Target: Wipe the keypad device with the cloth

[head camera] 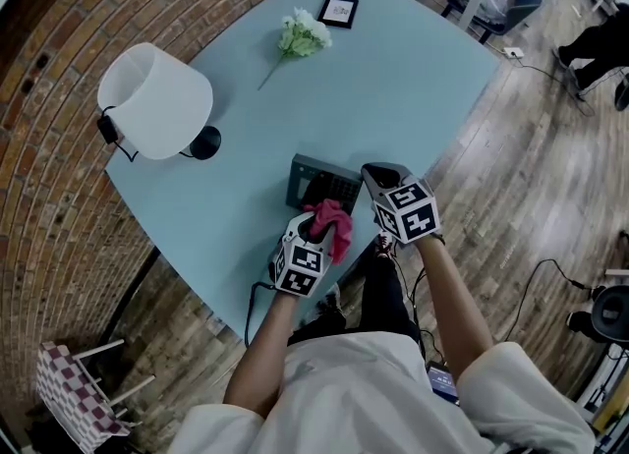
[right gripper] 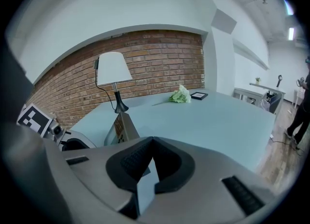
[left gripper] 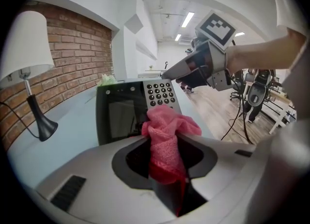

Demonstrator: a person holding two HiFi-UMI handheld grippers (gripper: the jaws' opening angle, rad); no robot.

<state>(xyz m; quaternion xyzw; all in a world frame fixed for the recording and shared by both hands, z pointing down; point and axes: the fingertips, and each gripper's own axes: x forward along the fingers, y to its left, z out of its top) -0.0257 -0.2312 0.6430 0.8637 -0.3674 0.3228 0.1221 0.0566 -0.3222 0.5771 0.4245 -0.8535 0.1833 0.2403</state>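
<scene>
Keypad device (head camera: 321, 183): lies flat on the light blue table (head camera: 413, 88), near the edge closest to the person, dark screen and number pad facing up.

Cloth (head camera: 334, 220): pink, bunched, just over the near edge of the device; whether it touches the device cannot be told.

Left gripper (head camera: 313, 235): clenched on the cloth, which stands up between the jaws in the left gripper view (left gripper: 168, 126).

Right gripper (head camera: 377, 178): at the right side of the device, jaws closed tip to tip with nothing between them (right gripper: 151, 143); contact with the device cannot be confirmed.

Surroundings: white-shaded lamp (head camera: 155, 100) at the table's left end, by the brick wall (head camera: 49, 147). A white flower sprig (head camera: 300, 35) and a small picture frame (head camera: 338, 11) lie at the far end, well apart from the device.
</scene>
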